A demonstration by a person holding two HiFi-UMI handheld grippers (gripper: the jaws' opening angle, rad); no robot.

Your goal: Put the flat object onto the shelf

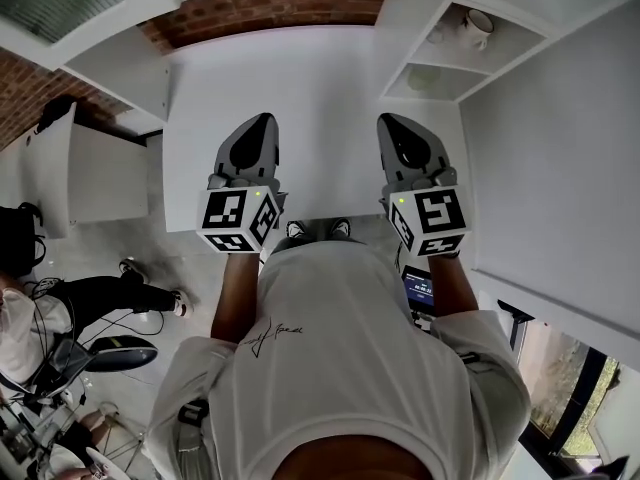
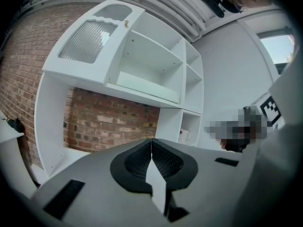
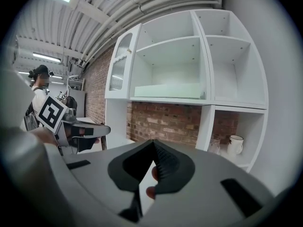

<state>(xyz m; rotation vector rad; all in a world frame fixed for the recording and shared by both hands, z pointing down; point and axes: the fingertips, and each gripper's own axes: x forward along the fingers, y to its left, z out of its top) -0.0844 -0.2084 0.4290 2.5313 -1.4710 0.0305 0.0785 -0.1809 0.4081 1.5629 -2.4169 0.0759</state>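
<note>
A: Grippers?
B: Left gripper (image 2: 151,142) and right gripper (image 3: 152,143) both pinched together, empty, above the counter (image 1: 320,88).
A: Flat board (image 3: 168,90)?
B: Lying on the shelf (image 3: 165,100), 12 o'clock from the right jaws. Mug (image 3: 235,144) at 3 o'clock.

The flat board (image 1: 300,108) looks white, smooth and matt. The left gripper (image 1: 262,123) and right gripper (image 1: 392,123) have matt grey plastic shells and black ribbed pads (image 2: 165,161). The shelf unit (image 3: 199,60) is smooth white-painted board, and its cabinet door (image 2: 87,40) is ribbed glass. The brick wall (image 2: 113,122) is rough and red, the mug (image 3: 235,144) glossy white ceramic, and the T-shirt (image 1: 340,348) pale cloth.
</note>
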